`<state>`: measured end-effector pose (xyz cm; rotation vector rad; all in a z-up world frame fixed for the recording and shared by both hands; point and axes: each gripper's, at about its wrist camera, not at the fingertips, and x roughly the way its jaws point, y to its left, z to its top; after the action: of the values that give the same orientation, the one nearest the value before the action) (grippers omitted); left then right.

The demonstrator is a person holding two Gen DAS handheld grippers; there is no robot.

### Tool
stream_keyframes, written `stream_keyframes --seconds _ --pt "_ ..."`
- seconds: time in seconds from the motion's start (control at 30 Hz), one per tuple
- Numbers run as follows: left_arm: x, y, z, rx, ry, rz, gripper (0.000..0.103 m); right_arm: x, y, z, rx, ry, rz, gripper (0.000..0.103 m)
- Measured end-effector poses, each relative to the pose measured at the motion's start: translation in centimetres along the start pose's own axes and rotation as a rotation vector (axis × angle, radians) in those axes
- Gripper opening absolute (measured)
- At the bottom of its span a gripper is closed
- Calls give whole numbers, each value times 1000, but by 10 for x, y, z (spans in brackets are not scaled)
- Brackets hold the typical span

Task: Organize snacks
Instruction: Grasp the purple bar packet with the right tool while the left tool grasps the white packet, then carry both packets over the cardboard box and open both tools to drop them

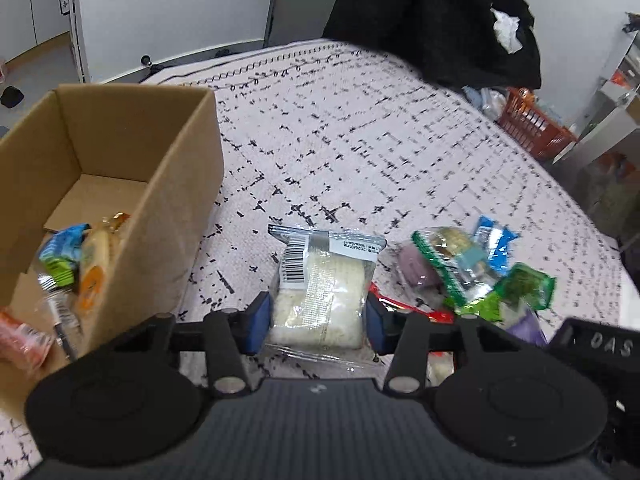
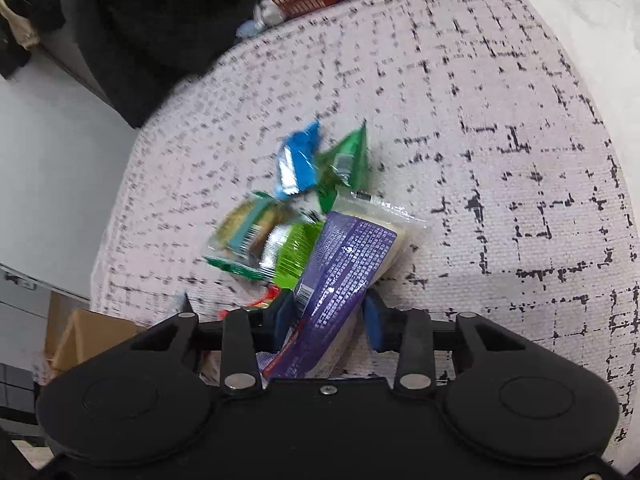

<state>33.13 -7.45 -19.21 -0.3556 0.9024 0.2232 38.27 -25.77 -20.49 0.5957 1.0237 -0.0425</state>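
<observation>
In the left wrist view, the left gripper (image 1: 318, 322) pinches a clear packet of white cake (image 1: 320, 292) between both pads, just beside the cardboard box (image 1: 160, 184), probably to drop it among the snacks inside | in the right wrist view, the right gripper (image 2: 328, 322) pinches a purple packet (image 2: 344, 264) at the edge of the snack pile (image 2: 280, 216) on the patterned cloth (image 2: 500, 160), lifted end up, likely bound for the same box.
</observation>
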Motion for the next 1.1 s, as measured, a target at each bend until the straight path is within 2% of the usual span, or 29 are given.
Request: stream_keyframes --seconds 0.23,0.57,1.1 --pt "-39 3 1 -11 -46 -9 48 -20 5 -3 11 -33 68 35" --pt "-91 19 12 -26 -131 -1 48 -38 28 -11 -56 -51 200 35" --pt "-132 70 24 -84 -194 38 48 -63 74 -42 -188 -88 345 34"
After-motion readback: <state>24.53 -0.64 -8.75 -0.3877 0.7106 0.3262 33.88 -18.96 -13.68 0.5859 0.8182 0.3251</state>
